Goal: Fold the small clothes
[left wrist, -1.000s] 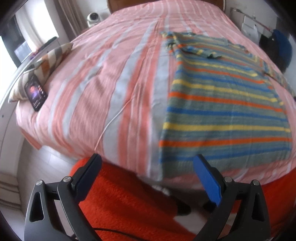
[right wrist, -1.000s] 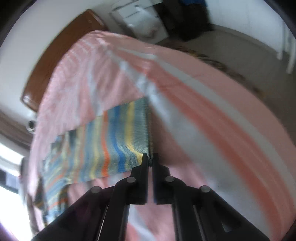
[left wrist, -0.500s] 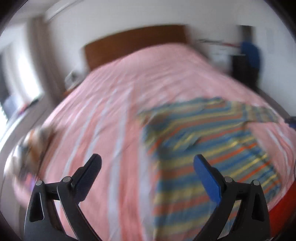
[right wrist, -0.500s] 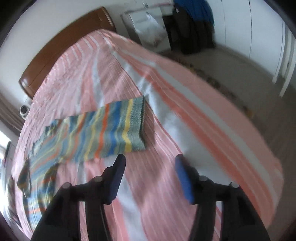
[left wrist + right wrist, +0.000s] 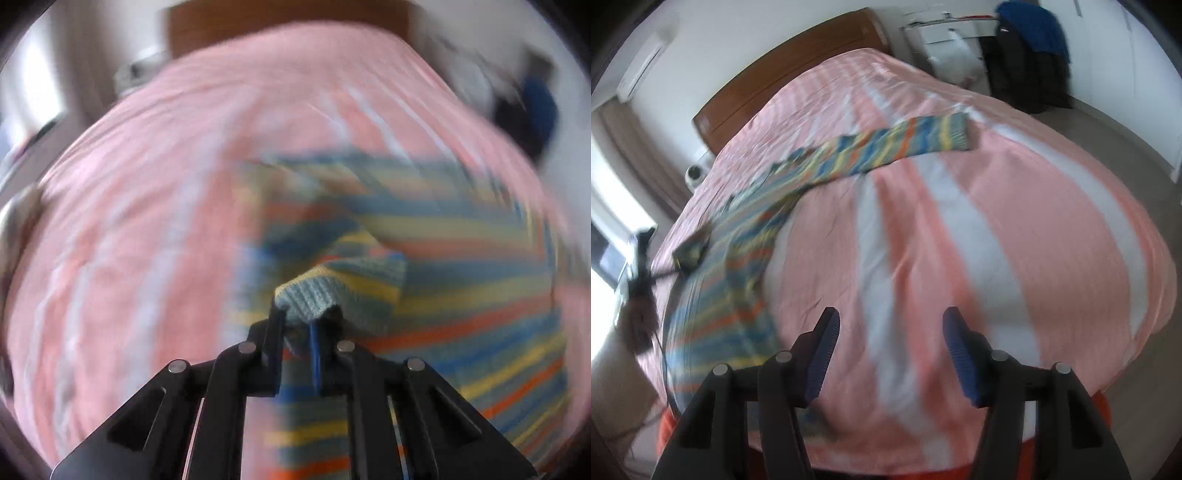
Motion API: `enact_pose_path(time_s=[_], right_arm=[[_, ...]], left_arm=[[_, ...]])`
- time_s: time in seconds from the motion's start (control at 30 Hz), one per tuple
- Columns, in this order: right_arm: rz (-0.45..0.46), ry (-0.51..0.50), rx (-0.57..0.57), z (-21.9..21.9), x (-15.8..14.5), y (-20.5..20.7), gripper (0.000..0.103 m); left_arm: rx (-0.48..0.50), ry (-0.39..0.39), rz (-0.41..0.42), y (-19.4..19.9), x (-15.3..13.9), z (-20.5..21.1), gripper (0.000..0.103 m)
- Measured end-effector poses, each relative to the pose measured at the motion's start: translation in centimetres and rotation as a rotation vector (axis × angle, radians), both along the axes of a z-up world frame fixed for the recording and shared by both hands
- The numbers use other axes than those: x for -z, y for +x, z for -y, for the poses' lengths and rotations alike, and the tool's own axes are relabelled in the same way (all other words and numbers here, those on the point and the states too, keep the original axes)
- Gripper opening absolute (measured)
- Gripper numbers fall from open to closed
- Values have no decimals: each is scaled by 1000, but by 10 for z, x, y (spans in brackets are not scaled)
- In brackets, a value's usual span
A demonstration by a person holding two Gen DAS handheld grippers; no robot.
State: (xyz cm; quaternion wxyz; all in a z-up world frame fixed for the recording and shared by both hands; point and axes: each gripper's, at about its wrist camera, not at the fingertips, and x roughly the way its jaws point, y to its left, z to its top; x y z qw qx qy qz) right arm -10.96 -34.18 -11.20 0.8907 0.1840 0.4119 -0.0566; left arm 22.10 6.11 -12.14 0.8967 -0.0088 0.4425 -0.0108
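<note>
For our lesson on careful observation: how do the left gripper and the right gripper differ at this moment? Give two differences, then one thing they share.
The left gripper is closing on a sleeve cuff of the striped sweater; the right gripper stands open with nothing between its pads. The left sits over the sweater; the right over bare bedspread. Both have black frames with blue pads.

My two black plastic grippers, left (image 5: 297, 325) and right (image 5: 888, 354), have silver rivets and ribbed blue finger pads (image 5: 956, 354).
</note>
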Motion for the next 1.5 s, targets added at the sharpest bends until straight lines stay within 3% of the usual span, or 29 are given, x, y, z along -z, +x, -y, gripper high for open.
enact_pose_path(time_s=[0.1,0.2,0.33,0.43,0.53,0.6,0.77,0.9,1.03,1.1,1.17,1.23,1.33,1.4,1.43,1.5], right_arm=[[36,-11,-23,-7,0,-1,58],[27,-6,-50,-14,9,11,58],[-15,-8,-74,-24,26,25,58],[-15,-24,-73,-28,29,27,59],[-18,-13,-70,-25,31,26,59],[-27,-18,-68,-25,33,26,59],[-37,-35,-76,-29,39,30,64],[-35,-49,-81,-32,39,30,68],[-18,-16,-80,-27,38,26,68],[-20,-11,-82,-25,35,27,68],[0,-41,-71,-24,25,26,68],[44,-79,-55,-21,11,26,69],[70,-139,-57,-15,-1,47,74],[103,-185,-73,-12,-7,67,74],[131,-213,-83,-12,-9,76,74],[199,-255,-112,-11,-13,96,74]], left_arm=[[-234,-60,44,-4,-24,-86,10],[-457,-12,-23,-3,-12,-167,9],[-470,76,-106,-2,20,-192,6],[-522,-16,-137,-4,35,-204,5],[-622,-173,-139,-16,47,-227,5],[-641,-222,-127,-23,52,-235,5],[-577,-131,-121,-26,54,-225,5],[-617,-202,-111,-31,54,-241,11],[-651,-163,-103,-46,49,-246,13],[-653,-171,-83,-66,43,-246,25],[-618,-151,-43,-91,36,-233,60],[-550,-95,-20,-109,36,-208,73],[-392,-71,-28,-116,47,-168,76],[-317,-43,-8,-114,51,-148,85],[-276,-24,13,-107,53,-137,94],[-239,-33,34,-97,61,-129,98]])
